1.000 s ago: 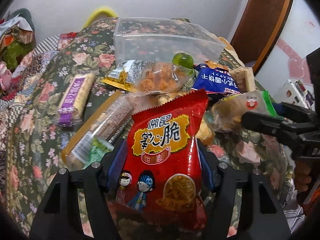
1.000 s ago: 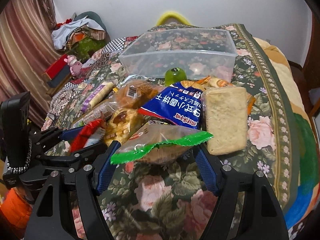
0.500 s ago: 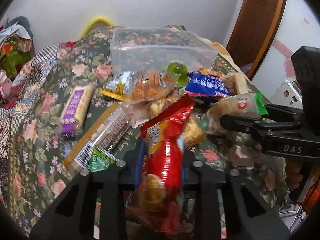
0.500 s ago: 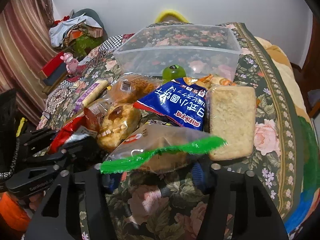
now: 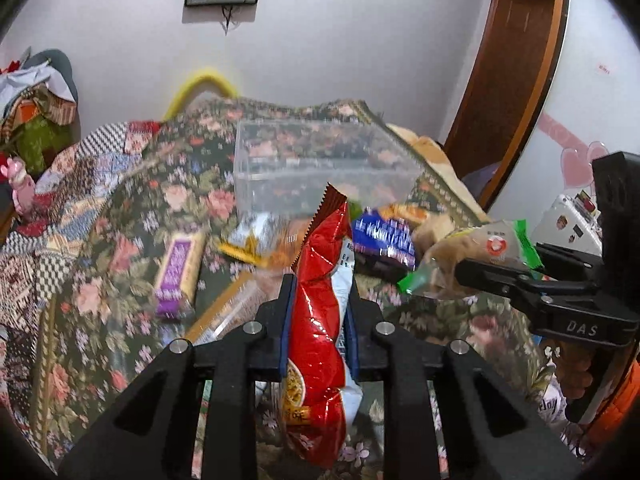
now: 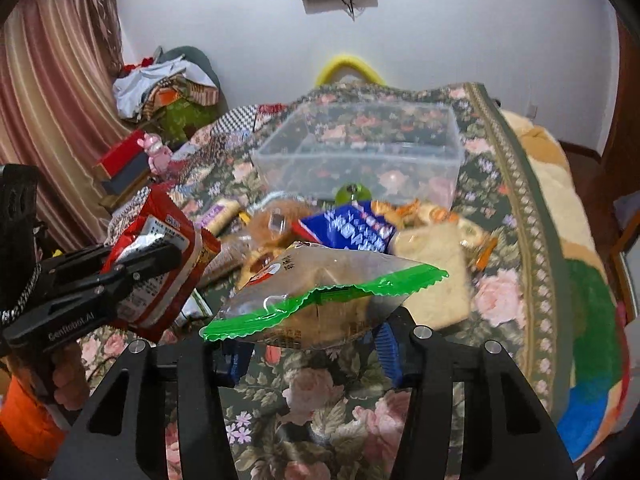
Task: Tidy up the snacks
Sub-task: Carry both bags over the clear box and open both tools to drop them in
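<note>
My left gripper point(image 5: 318, 304) is shut on a red snack bag point(image 5: 320, 312), held upright above the floral bedspread; it also shows in the right wrist view point(image 6: 156, 268). My right gripper point(image 6: 312, 340) is shut on a clear bun packet with a green edge point(image 6: 320, 296), lifted off the bed; the packet also shows in the left wrist view point(image 5: 468, 256). An empty clear plastic box point(image 5: 320, 168) stands behind the snack pile, also in the right wrist view point(image 6: 360, 152).
On the bed lie a blue packet point(image 6: 352, 228), a pale cracker pack point(image 6: 436, 268), a purple-labelled bar point(image 5: 178, 272), a long brown pack point(image 5: 228, 312) and a green jelly cup point(image 6: 351, 194). Clothes are piled at the left point(image 6: 164, 88). A wooden door point(image 5: 512, 80) stands at the right.
Both grippers closed on their packets and lifted them off the bed. The red bag turned from flat to edge-on and upright. The views tilted upward.
</note>
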`<state>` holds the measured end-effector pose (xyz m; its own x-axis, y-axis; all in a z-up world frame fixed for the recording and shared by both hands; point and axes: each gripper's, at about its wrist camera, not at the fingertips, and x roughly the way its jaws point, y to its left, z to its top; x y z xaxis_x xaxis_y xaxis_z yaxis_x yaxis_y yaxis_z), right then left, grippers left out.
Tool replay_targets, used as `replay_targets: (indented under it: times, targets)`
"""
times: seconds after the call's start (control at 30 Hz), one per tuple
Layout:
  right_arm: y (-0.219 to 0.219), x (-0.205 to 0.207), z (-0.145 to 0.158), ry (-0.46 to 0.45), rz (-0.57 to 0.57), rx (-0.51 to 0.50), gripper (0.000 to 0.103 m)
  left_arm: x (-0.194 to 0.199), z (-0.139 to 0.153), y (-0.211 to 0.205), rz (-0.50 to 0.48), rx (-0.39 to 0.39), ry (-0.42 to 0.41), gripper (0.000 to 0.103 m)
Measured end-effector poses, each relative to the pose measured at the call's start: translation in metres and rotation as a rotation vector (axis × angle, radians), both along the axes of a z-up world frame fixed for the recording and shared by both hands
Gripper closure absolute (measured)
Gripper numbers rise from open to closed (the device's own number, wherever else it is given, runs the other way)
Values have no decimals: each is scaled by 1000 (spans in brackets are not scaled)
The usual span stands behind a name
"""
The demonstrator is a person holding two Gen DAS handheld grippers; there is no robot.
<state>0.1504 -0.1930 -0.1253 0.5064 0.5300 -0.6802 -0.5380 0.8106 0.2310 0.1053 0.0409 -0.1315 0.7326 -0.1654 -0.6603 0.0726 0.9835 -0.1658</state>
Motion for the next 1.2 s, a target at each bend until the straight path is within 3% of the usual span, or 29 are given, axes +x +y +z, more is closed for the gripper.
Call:
replay_targets:
  times: [0.63,0.9,1.2]
  targets:
    - [-15,42,51,-175,-100,34,55,59,65,-5,4,52,-142,82]
    - [-9,76,50,-186,-139,23,55,113,59,-5,19,63,-115,82]
    - [9,125,26,-107,-142,-13,55,181,33,9,45,49,-39,82]
